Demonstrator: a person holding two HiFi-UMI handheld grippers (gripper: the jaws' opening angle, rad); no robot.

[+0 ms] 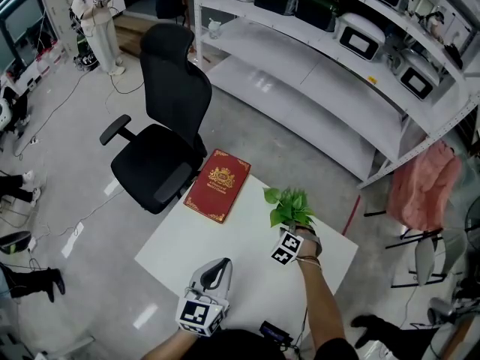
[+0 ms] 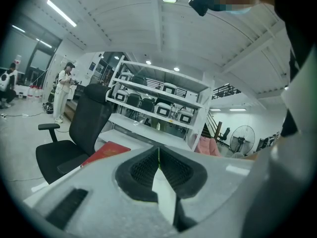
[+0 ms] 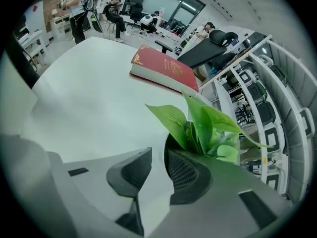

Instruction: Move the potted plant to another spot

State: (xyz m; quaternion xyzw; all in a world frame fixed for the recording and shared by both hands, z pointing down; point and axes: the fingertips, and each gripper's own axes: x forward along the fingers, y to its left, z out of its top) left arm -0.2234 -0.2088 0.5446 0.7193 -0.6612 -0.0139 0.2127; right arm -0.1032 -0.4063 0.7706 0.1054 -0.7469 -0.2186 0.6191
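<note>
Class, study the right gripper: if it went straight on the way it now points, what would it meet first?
Most likely the potted plant, whose leaves rise just past the open jaws of the right gripper. The red book lies farther off. Whether a jaw touches the pot is unclear.

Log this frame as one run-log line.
left tongs: shut, empty | right tongs: open, at green leafy potted plant | plant ungripped, at edge of white table

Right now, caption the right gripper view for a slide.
Right gripper, jaws apart, beside the potted plant on a table; red book beyond.
</note>
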